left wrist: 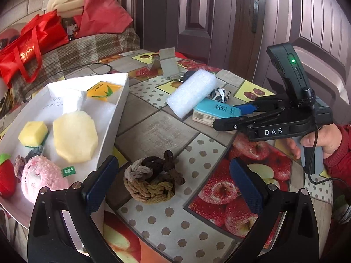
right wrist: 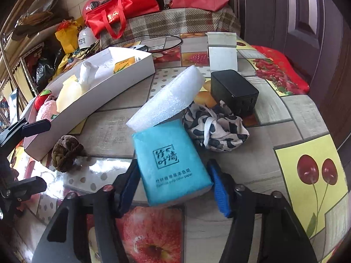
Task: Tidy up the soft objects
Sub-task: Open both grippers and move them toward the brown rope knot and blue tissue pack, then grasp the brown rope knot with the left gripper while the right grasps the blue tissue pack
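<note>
Noting our right gripper (right wrist: 173, 182) jaws clamped on the blue tissue pack (right wrist: 171, 164) lying on the table (right wrist: 285, 114); left gripper (left wrist: 171, 188) jaws apart over the knotted rope (left wrist: 151, 179). White tray (left wrist: 114, 118) part-filled (foam block, scarf remain).

1. You see a fruit-print tablecloth (right wrist: 307, 175) covering the table.
2. You see a black charger block (right wrist: 233, 92) resting on it, just beside a folded metal stand (right wrist: 222, 54).
3. You see a black cable (right wrist: 162, 40) looped near the far edge.
4. You see a red bag (left wrist: 28, 43) on a plaid-covered surface (left wrist: 87, 48) beyond.
5. You see a dark panelled door (left wrist: 197, 11) behind.
</note>
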Available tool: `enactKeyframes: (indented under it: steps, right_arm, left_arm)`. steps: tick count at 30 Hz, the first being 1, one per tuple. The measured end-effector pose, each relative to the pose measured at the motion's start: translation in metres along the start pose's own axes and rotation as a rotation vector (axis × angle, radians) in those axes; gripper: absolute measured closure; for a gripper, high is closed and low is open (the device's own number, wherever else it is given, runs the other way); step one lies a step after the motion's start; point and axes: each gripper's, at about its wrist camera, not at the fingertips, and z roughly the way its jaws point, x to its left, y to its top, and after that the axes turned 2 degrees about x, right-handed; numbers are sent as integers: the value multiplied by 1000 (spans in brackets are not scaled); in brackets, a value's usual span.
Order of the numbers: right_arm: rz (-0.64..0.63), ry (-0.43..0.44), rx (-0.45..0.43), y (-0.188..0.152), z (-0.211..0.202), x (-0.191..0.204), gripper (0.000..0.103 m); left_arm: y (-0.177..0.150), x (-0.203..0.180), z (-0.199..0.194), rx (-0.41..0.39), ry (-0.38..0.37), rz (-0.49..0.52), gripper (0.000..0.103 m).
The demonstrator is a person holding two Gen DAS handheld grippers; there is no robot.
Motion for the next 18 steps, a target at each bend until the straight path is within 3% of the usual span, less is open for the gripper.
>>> enactKeyframes:
  steps: [6, 7, 9, 10, 14, 16, 18]
  right_arm:
    - [-41, 34, 2, -24, -20, 9, 52]
    - [-26, 41, -2, -26, -24, 6, 52]
    - [17, 53, -11, -30, -29, -4, 52]
    - [39, 61, -16, -30, -31, -8, 52]
    - [90, 88, -28, -30, -32, -19, 52]
    - [90, 92, -30, -30, -32, -18, 52]
    - [91, 94, -29, -30, -31, -17, 52]
  left_arm:
    - [1, -14, 20, 105, -64, 30, 1]
    - [0, -18, 20, 111, -102, 33, 1]
    - [-5, -27, 22, 144, -252, -12, 1]
    - [-6, -35, 16, 125, -252, 3, 1]
    - [-6, -54, -15, -24, -112, 100, 1]
    - [-4, -49, -11, -9, -6, 102, 1]
    - [-3, -38, 4, 61, 19, 73, 1]
